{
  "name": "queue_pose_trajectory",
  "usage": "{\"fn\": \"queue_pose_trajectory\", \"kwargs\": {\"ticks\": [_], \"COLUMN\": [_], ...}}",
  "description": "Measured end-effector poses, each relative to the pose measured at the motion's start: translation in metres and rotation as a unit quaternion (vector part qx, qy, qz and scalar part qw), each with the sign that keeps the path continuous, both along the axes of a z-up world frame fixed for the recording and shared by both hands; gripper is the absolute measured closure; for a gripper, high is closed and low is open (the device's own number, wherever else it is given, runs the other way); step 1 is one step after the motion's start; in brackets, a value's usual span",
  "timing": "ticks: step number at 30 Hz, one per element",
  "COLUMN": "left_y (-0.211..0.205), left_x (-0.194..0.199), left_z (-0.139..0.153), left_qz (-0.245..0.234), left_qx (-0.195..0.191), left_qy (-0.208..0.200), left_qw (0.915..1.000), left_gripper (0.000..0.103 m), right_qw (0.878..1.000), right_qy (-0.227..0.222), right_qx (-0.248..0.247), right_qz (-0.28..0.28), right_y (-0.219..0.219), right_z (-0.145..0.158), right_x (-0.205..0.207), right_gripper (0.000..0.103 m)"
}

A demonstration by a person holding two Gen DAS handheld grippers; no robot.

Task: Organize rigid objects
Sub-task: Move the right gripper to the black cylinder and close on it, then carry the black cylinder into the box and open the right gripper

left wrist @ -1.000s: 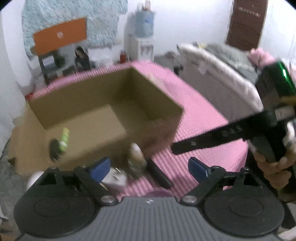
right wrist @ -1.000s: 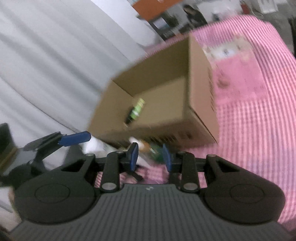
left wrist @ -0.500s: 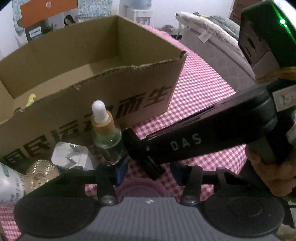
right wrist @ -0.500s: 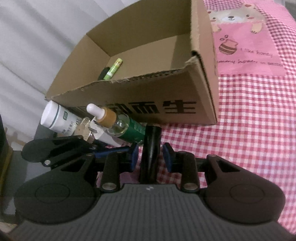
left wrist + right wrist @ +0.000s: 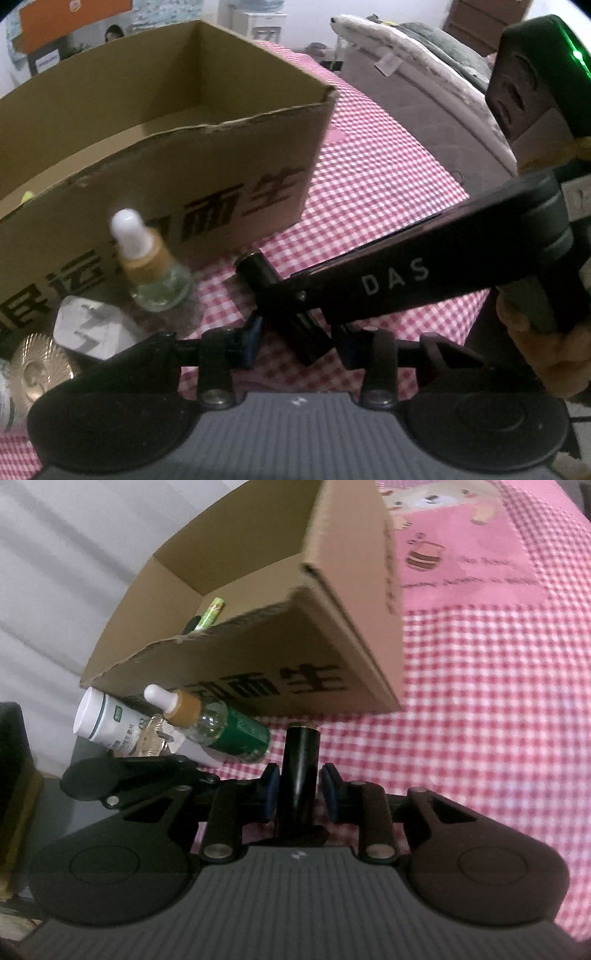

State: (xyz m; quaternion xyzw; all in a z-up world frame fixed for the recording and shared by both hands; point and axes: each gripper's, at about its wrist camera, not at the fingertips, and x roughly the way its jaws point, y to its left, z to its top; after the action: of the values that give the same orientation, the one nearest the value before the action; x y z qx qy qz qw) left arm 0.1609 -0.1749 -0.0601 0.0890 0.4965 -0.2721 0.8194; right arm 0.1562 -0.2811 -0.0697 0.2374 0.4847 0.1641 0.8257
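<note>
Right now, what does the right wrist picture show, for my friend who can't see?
The right gripper has a black tube between its pads. Behind stands a cardboard box on pink checked cloth, with bottles beside it.

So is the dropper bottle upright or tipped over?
Upright. The dropper bottle stands on the checked cloth before the box, white tip up.
</note>
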Motion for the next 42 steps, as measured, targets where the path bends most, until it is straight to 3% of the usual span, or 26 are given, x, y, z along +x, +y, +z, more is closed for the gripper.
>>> {"fn": "queue_pose_trajectory", "kwargs": {"ticks": [15,25,34,42], "left_y": [0.012,0.011,0.008,0.027], "left_x": [0.003,-0.007,-0.033,-0.051], "left_z": [0.0,0.013,0.055,0.111], "left_qz": [0.015,0.016,-0.002,0.006], "left_qx": [-0.017,-0.024,-0.04,-0.051], "left_qy": [0.005,-0.007,-0.063,-0.137], "left_qw": [0.9997,0.9996,0.9972,0.9892], "left_gripper": [0.061,0.063,0.063,0.063], "right_qw": [0.999,0.996,0.992,0.987], "right_qy": [-0.012,-0.016,-0.066,-0.133], "right_qx": [0.04,0.074,0.072,0.072], "right_qz": [-0.024,-0.055,-0.075,-0.062], "right_y": [-0.022,-0.048,-0.073,-0.059], "right_z": [-0.005,-0.007,0.039,0.098], "right_x": [-0.003,-0.034,-0.074,-0.086], "right_gripper": [0.081,0.079,0.079,0.079]}}
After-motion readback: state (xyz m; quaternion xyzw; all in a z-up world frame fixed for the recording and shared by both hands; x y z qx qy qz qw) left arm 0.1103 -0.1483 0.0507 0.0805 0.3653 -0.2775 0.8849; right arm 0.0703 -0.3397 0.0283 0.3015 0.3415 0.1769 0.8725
